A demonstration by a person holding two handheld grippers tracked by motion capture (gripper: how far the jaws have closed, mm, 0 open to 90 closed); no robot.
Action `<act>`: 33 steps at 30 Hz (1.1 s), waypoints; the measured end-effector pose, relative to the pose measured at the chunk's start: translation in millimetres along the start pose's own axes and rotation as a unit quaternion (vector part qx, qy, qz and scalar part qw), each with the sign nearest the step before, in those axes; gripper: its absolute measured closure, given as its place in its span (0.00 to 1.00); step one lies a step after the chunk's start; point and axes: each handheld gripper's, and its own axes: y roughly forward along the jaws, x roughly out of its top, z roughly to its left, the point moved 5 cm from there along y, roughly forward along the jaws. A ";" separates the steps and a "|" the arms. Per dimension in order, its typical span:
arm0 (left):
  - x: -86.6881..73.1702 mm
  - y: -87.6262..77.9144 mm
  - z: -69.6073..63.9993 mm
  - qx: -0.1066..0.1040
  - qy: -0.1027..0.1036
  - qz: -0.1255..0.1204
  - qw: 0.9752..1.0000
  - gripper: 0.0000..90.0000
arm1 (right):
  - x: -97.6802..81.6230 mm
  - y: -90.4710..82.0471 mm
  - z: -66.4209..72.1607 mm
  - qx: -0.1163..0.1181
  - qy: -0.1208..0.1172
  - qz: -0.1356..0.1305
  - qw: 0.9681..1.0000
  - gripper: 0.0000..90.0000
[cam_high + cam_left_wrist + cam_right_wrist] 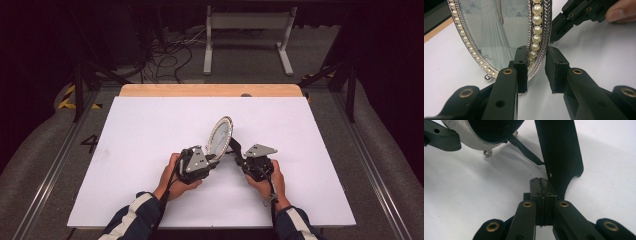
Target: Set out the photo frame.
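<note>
Holding an oval picture frame (220, 136) upright near the middle of the white desk (140, 130), I have both tongs on it from the near side. Nearest me, my forearms come in from the bottom edge of the high view, one hand behind each tool. The left tongs (536, 71) straddle the frame's lower rim: one jaw lies against the glass face, the other stands a little clear of the back, so they are partly open, bracketing the pearl-beaded edge (537, 25) without squeezing it. The right tongs (541, 187) are pressed together, and they seem to pinch the lower edge of the frame's black easel stand (560, 150), though the contact is hard to read. The frame's long axis runs up and away from me, leaning back. One small silver foot (487, 152) rests on the desk. The stand lies behind the frame, on my right hand's side, so I judge any spreading of it falls to the right tongs while the left steadies the rim.
</note>
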 end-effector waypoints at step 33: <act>-47.4 -75.8 19.1 0.005 -0.013 0.023 1.000 0.64 | 20.0 -18.4 42.4 0.038 -0.004 -0.055 0.998 0.75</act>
